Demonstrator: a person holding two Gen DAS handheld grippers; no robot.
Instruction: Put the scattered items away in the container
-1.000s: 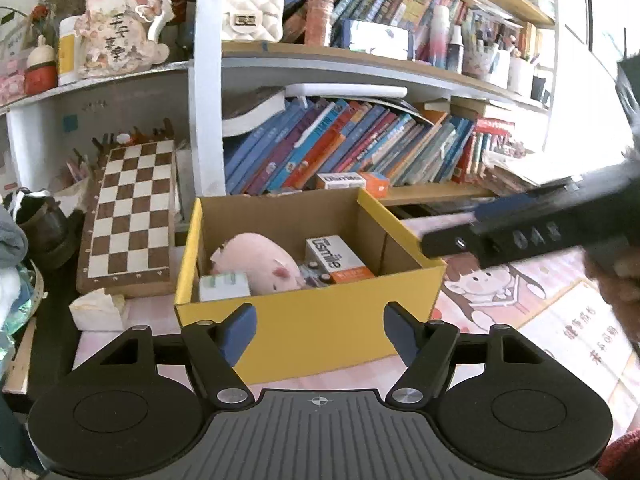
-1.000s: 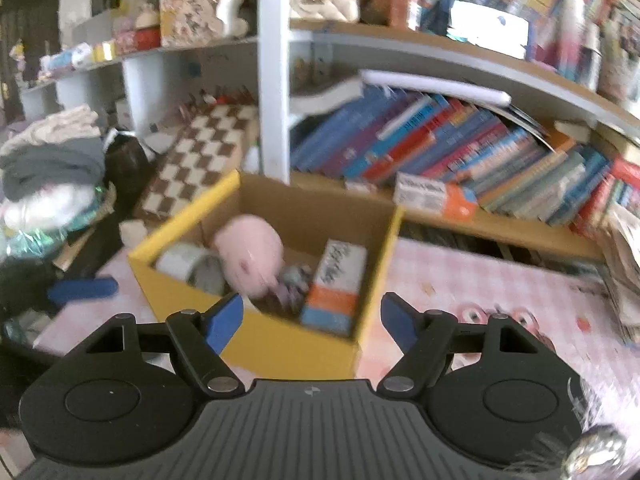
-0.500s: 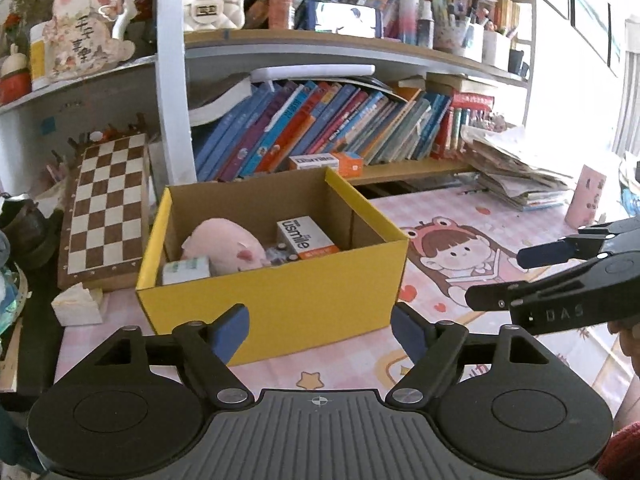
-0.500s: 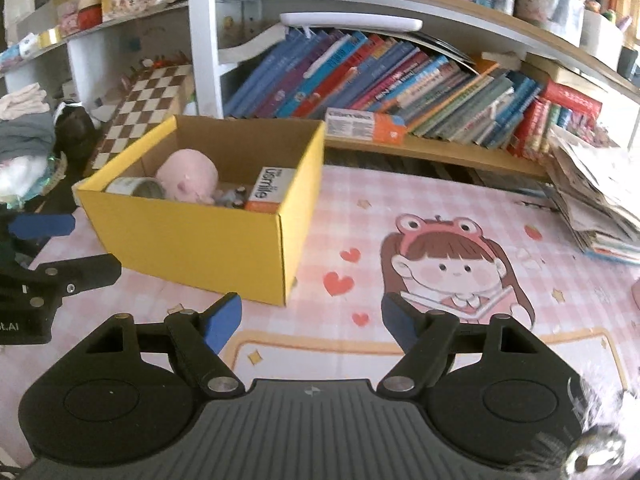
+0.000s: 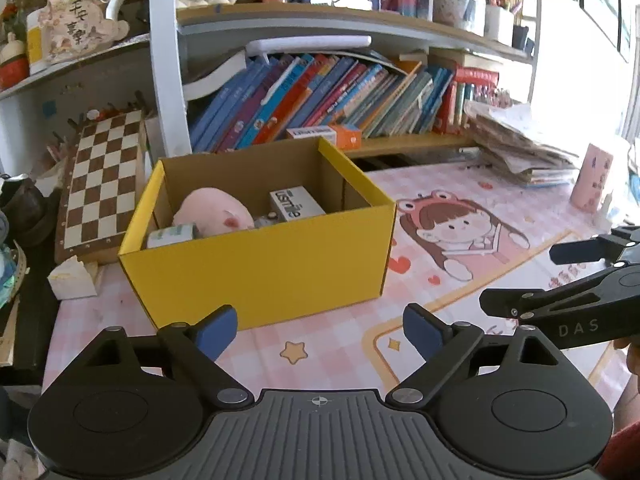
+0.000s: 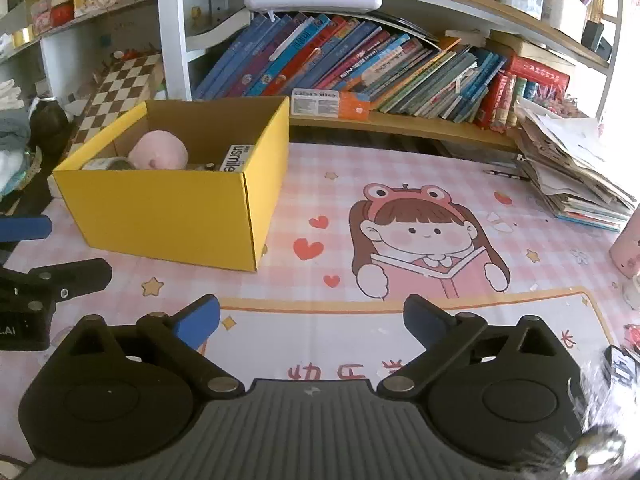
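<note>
A yellow cardboard box (image 5: 272, 264) (image 6: 168, 212) stands on the pink cartoon mat. Inside lie a pink plush toy (image 5: 214, 212) (image 6: 160, 154), a white and orange toothpaste carton (image 5: 294, 208) (image 6: 234, 158) and a small pale green box (image 5: 172, 236). My left gripper (image 5: 318, 330) hovers just in front of the box, jaws still opening, nothing between them. My right gripper (image 6: 312, 320) hangs over the mat to the right of the box, jaws also opening and empty. Each gripper shows at the edge of the other's view.
Behind the box a shelf holds leaning books (image 6: 360, 64) and another carton (image 6: 328, 102). A chessboard (image 5: 104, 180) leans at the left. A paper stack (image 6: 572, 168) and a pink cup (image 6: 628, 252) sit at the right. A crumpled tissue (image 5: 72, 280) lies left of the box.
Both grippers have drawn back from the box and sunk toward the mat, so the box looks smaller. Both pairs of jaws have spread wider. The right gripper has swung right.
</note>
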